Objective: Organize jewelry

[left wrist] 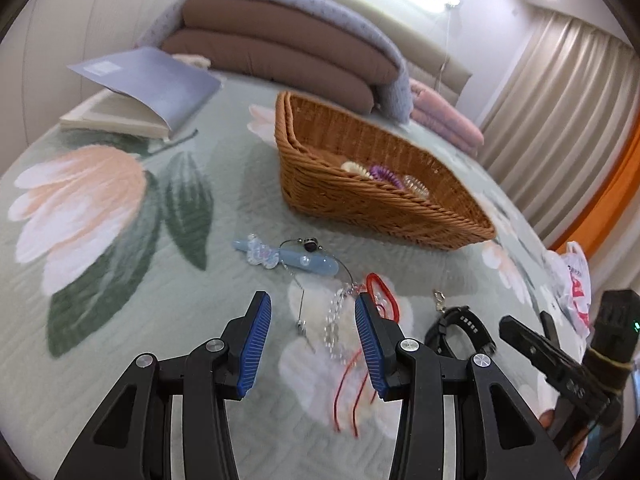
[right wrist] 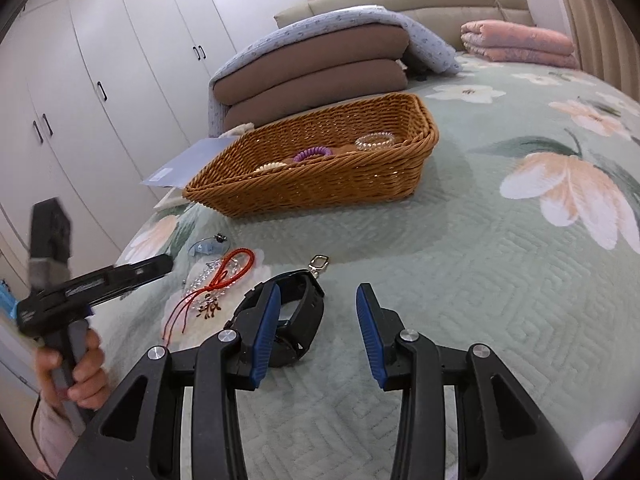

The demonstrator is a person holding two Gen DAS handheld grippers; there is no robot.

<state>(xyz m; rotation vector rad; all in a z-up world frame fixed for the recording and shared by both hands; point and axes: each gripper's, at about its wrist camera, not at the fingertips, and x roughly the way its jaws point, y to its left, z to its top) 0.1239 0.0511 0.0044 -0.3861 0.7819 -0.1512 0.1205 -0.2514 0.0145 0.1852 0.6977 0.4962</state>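
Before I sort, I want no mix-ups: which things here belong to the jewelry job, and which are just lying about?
Job: wicker basket, coil hair ties, blue hair clip, clear bead strand, red cord charm, black watch.

Lying about: open book, folded quilts, plastic bag.

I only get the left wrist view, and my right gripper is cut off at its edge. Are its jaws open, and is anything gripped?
Observer: The right gripper is open; its pads press on nothing.
Operator: Where is the black watch relative to it?
Observer: The black watch lies on the bed by the left finger, partly hidden behind it. Its other end shows in the gap between the fingers, well short of the far pad.
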